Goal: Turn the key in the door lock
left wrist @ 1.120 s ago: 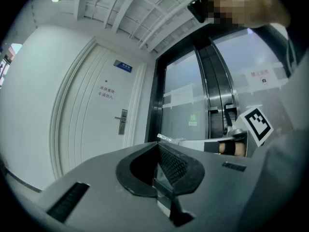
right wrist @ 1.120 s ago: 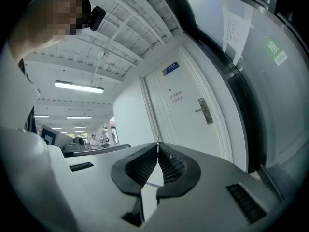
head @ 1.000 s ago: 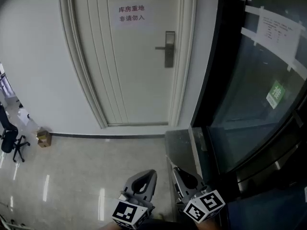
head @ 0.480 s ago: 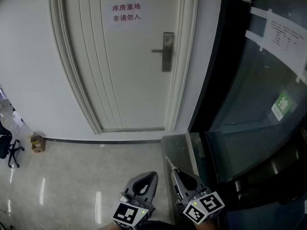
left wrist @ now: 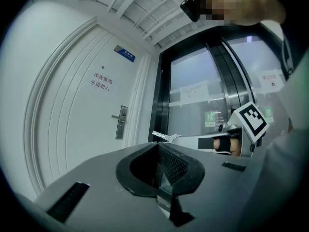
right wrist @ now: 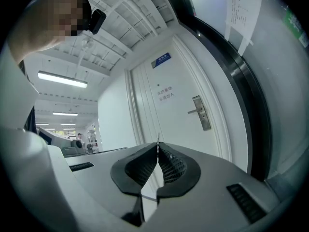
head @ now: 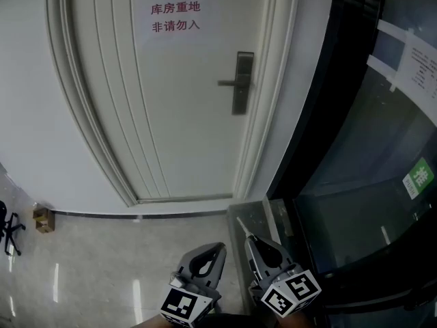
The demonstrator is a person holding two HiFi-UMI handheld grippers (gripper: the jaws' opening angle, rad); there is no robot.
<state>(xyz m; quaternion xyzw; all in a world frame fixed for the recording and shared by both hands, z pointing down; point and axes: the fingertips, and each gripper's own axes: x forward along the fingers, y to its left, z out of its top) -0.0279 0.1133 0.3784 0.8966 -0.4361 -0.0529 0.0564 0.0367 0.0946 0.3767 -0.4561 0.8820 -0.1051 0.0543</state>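
Key (head: 244,227) sitting clamped in right gripper (head: 256,246), lock (head: 242,83) well apart — inserting, turning pending; left gripper (head: 217,250) jaws together, holding nthg.

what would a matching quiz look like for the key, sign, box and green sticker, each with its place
Things:
1 key
2 sign
3 box
4 green sticker

Places:
a on the floor by the wall
b on the glass
c on the door, higher than the handle
d held by the right gripper

Pairs: 1-d, 2-c, 3-a, 4-b
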